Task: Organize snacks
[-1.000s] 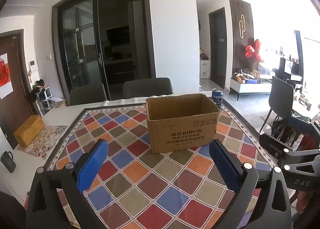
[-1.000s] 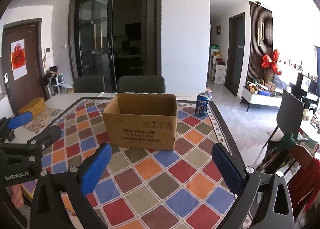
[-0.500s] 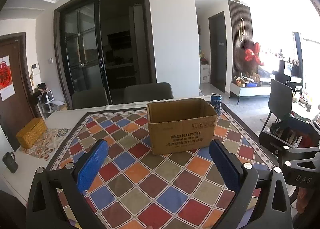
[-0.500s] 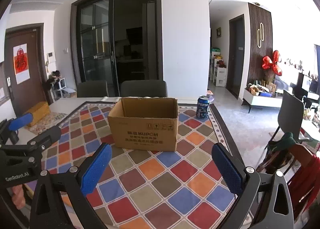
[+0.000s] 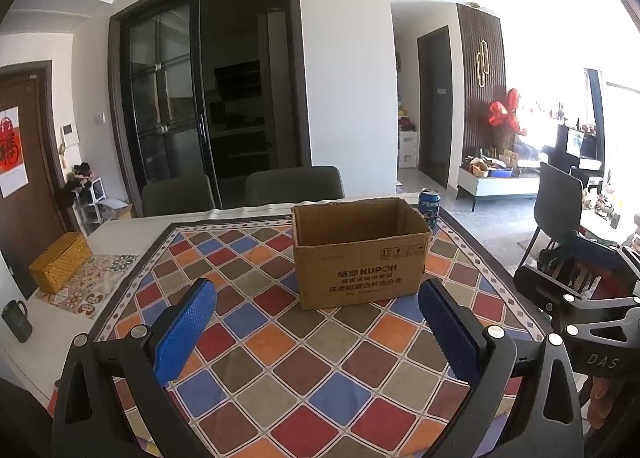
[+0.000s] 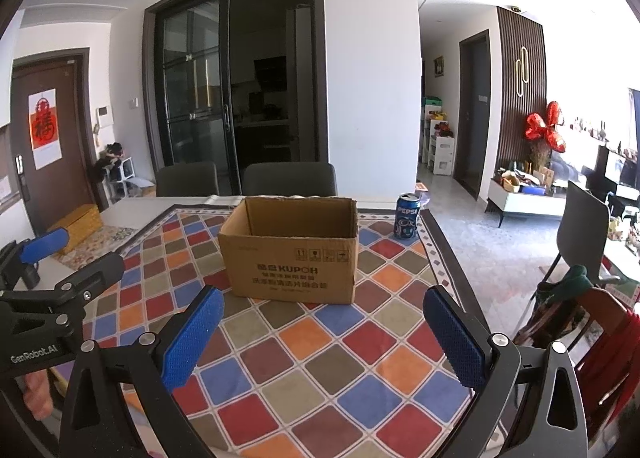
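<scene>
Open-topped KUPOH cardboard box [image 5: 360, 254] upright on checkered tablecloth [image 5: 280, 362], inside looks empty from here. Pepsi can [image 6: 407, 216] stands just behind box's right rear corner, apart from it. Left gripper [image 5: 316, 322] and right gripper [image 6: 322, 328] both spread wide, holding nothing, hovering above cloth in front of box. Two chairs [image 6: 290, 179] behind box.

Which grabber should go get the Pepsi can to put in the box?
Probably the right gripper. The Pepsi can stands past the cardboard box's right corner, on that gripper's side. The left gripper, also open, would have to cross over.
</scene>
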`<state>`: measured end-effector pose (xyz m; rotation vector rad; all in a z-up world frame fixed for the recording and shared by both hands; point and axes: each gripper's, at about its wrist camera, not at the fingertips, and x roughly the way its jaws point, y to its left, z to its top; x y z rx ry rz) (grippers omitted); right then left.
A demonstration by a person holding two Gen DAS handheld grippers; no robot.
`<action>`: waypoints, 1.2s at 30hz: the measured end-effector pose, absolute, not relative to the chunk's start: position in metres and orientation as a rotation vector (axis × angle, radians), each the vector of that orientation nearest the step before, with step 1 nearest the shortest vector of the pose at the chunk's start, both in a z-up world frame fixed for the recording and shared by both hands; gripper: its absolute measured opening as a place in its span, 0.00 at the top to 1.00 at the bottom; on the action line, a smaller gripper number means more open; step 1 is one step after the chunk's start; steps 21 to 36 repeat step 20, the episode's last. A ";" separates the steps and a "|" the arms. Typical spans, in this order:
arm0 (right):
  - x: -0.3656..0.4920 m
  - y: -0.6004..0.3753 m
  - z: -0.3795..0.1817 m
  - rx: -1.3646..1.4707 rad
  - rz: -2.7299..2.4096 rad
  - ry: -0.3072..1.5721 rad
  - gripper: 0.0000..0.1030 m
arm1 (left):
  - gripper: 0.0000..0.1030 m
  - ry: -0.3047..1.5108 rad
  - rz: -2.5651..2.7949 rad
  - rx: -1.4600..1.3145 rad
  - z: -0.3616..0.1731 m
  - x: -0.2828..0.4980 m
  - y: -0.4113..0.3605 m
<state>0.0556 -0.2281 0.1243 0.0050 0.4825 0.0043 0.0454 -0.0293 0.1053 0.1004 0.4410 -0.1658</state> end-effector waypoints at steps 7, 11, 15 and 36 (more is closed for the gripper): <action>0.055 -0.228 0.124 0.004 0.005 0.483 0.02 | 0.00 0.446 -0.156 0.104 0.102 0.046 -0.029; 0.055 -0.228 0.124 0.003 0.005 0.485 0.02 | 0.00 0.450 -0.150 0.104 0.099 0.048 -0.028; 0.054 -0.229 0.123 0.005 0.007 0.489 0.02 | 0.00 0.446 -0.142 0.102 0.098 0.049 -0.027; 0.055 -0.229 0.122 0.004 0.007 0.492 0.02 | 0.00 0.439 -0.135 0.104 0.097 0.048 -0.027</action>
